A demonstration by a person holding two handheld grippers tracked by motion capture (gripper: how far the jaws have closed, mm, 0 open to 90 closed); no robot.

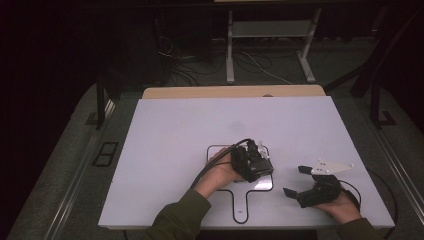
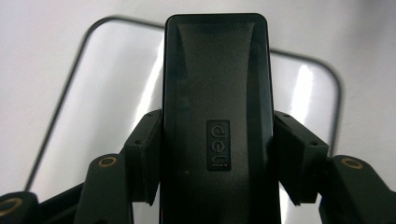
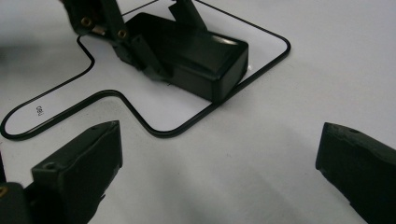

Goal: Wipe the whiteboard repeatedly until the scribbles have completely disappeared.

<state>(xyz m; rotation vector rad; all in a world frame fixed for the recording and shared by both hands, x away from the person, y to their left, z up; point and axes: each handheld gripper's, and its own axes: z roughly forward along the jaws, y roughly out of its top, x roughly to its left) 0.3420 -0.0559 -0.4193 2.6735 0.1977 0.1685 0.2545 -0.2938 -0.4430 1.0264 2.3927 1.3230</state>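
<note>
Left gripper [image 1: 261,159] clamps a black rectangular box [image 2: 215,116] by its long sides, resting on the white paddle-shaped board [image 1: 220,152] with a black rim. Right gripper [image 1: 298,181], jaws spread wide and holding nothing, rests on the white table [image 1: 170,130] just beside the board.

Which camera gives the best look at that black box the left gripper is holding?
The left gripper view: the black box is close between the jaws, its label visible. The right gripper view shows it whole from the side, farther off; the high view shows it small, mostly hidden.
</note>
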